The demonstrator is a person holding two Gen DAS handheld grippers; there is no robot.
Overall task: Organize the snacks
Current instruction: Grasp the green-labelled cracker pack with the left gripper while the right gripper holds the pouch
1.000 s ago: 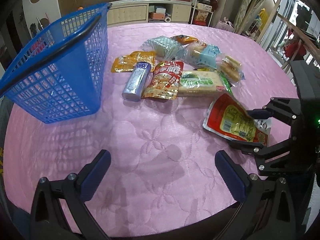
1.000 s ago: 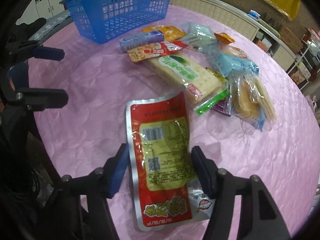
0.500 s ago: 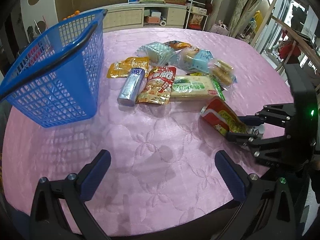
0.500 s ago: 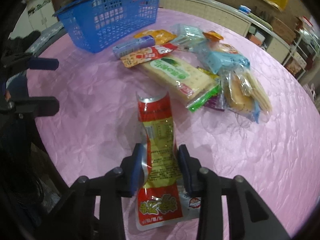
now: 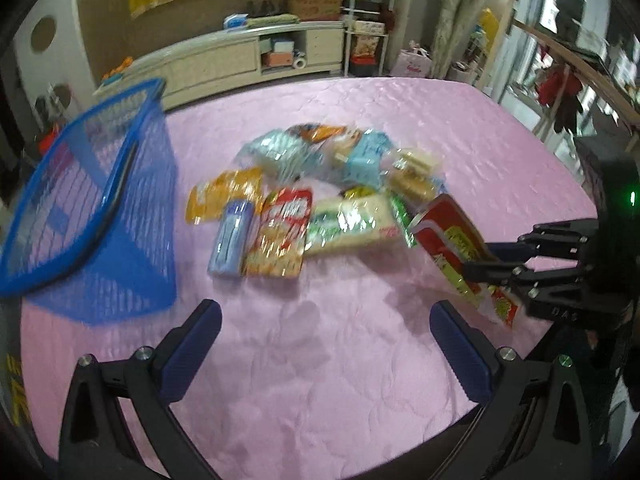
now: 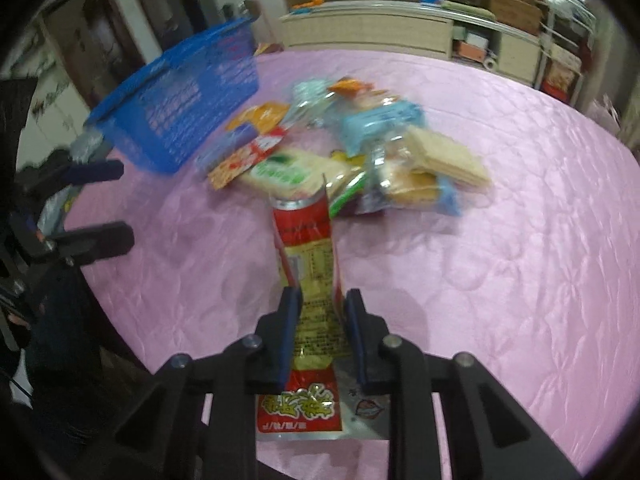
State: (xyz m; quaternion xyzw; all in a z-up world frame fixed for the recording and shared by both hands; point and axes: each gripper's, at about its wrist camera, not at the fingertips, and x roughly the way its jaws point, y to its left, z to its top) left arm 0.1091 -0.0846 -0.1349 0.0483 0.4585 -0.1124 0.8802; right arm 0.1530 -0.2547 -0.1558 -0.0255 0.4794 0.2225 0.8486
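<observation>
My right gripper (image 6: 320, 300) is shut on a red and yellow snack pouch (image 6: 308, 248) and holds it folded and lifted above the pink table; it also shows in the left wrist view (image 5: 452, 240). My left gripper (image 5: 324, 340) is open and empty over the table's near edge. A blue mesh basket (image 5: 92, 216) stands at the left; it also shows in the right wrist view (image 6: 188, 96). A pile of snacks (image 5: 320, 184) lies in the middle of the table.
The pile holds a green cracker pack (image 5: 348, 224), a red chip bag (image 5: 280, 236), a blue tube (image 5: 230, 236), an orange bag (image 5: 224, 192) and clear cookie packs (image 6: 420, 164). The pink quilted table (image 5: 320, 360) ends close to both grippers. Cabinets line the far wall.
My right gripper closed on the red pouch and lifted it off the table, folding it upright. Both views have tilted up and are blurred by motion.
</observation>
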